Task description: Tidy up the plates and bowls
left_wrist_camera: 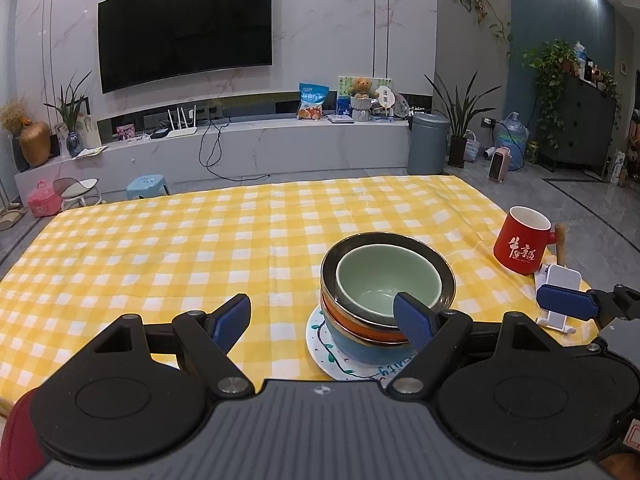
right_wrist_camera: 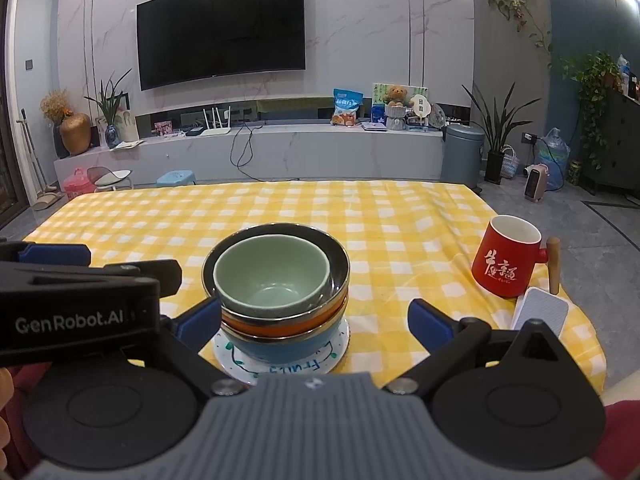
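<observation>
A stack of bowls stands on a white plate (left_wrist_camera: 320, 340) (right_wrist_camera: 228, 354) with drawn leaves and lettering, on the yellow checked tablecloth. From top to bottom: a pale green bowl (left_wrist_camera: 384, 280) (right_wrist_camera: 272, 276), a dark silver-rimmed bowl (left_wrist_camera: 448, 276) (right_wrist_camera: 340, 268), an orange bowl (left_wrist_camera: 352, 326) (right_wrist_camera: 280, 328), a blue bowl (left_wrist_camera: 360, 350) (right_wrist_camera: 280, 348). My left gripper (left_wrist_camera: 324, 322) is open just left of the stack, its right finger at the bowls' near side. My right gripper (right_wrist_camera: 316, 320) is open, its fingers on either side of the stack with nothing held.
A red mug (left_wrist_camera: 520, 238) (right_wrist_camera: 506, 256) with a wooden handle stands at the table's right edge, a white phone stand (left_wrist_camera: 560, 292) (right_wrist_camera: 540, 308) just in front of it. The tablecloth (left_wrist_camera: 180, 248) stretches left and back. Beyond are a TV wall, stools and a bin.
</observation>
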`<state>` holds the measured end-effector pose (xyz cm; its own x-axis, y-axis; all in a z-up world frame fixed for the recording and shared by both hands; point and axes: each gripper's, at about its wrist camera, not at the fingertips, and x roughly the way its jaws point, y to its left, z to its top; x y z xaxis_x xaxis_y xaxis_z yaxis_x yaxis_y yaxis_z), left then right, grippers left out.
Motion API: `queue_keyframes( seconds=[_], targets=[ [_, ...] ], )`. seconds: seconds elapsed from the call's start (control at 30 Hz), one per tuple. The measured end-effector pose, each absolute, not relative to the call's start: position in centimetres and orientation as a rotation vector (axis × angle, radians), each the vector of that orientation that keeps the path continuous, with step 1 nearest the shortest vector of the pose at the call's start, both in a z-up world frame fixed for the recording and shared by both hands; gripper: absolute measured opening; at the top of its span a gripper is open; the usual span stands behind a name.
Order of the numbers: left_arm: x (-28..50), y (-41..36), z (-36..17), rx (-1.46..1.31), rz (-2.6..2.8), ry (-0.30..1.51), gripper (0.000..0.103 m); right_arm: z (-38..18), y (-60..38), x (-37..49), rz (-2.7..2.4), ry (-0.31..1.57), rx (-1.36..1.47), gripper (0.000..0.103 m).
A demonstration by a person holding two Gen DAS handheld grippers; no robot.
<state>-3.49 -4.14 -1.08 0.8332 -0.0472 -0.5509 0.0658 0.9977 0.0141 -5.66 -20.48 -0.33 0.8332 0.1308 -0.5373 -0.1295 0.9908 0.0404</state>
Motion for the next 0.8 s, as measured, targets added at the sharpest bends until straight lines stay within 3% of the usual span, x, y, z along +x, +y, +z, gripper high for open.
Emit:
queue_keyframes(
  seconds=[0.8],
  targets=[
    [-3.43,-4.02,-1.70,0.042,-0.068,0.590,0.094,-0.78,-20.41,-5.64,0.138,0.582,0.009,0.097]
  ],
)
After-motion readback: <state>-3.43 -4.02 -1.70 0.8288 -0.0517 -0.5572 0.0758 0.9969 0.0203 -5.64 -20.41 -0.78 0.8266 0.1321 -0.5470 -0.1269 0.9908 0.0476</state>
